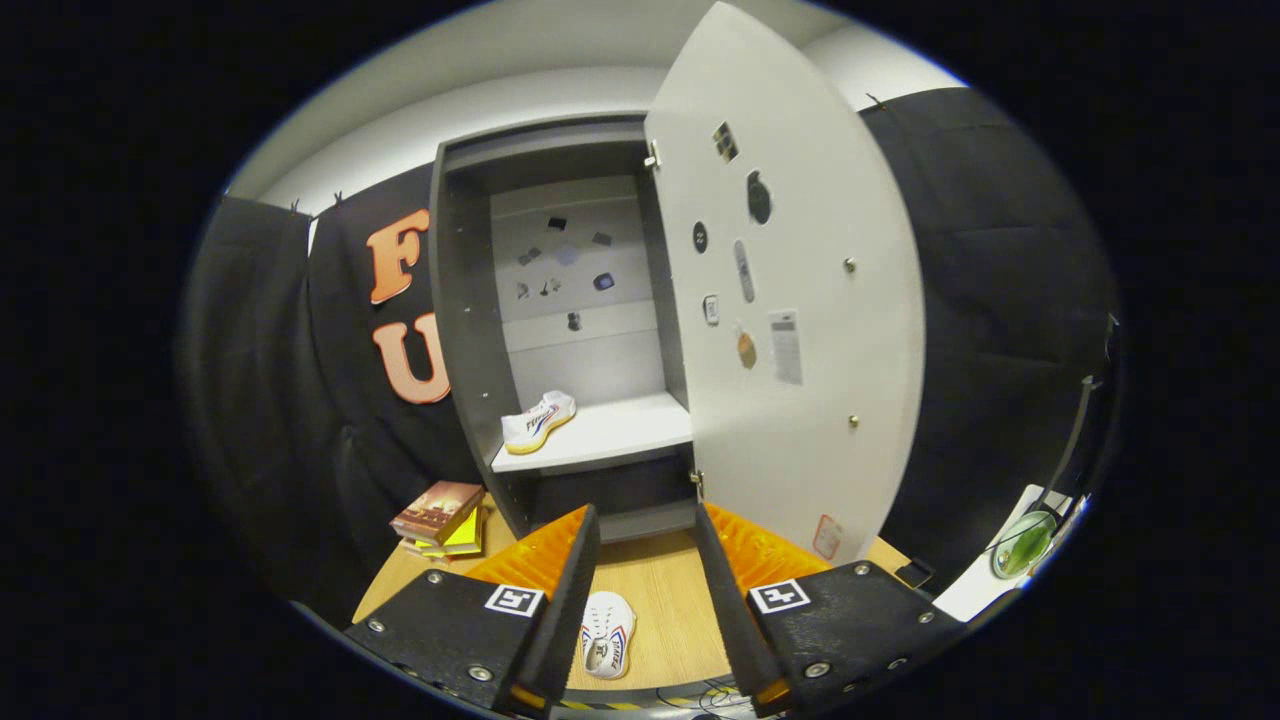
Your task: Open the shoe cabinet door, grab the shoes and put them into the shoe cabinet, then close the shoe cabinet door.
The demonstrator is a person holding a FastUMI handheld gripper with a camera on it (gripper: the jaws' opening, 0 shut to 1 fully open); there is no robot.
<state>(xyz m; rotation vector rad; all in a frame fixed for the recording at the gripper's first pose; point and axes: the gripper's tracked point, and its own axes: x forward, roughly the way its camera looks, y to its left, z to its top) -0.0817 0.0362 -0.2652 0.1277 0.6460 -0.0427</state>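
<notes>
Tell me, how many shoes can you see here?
2. One shoe sits on the shelf inside the open cabinet. The other shoe lies on the floor between the open gripper's fingers. More could be hidden.

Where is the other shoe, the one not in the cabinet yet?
The second shoe lies on the wooden floor between the open gripper's fingers, in front of the shoe cabinet.
</notes>
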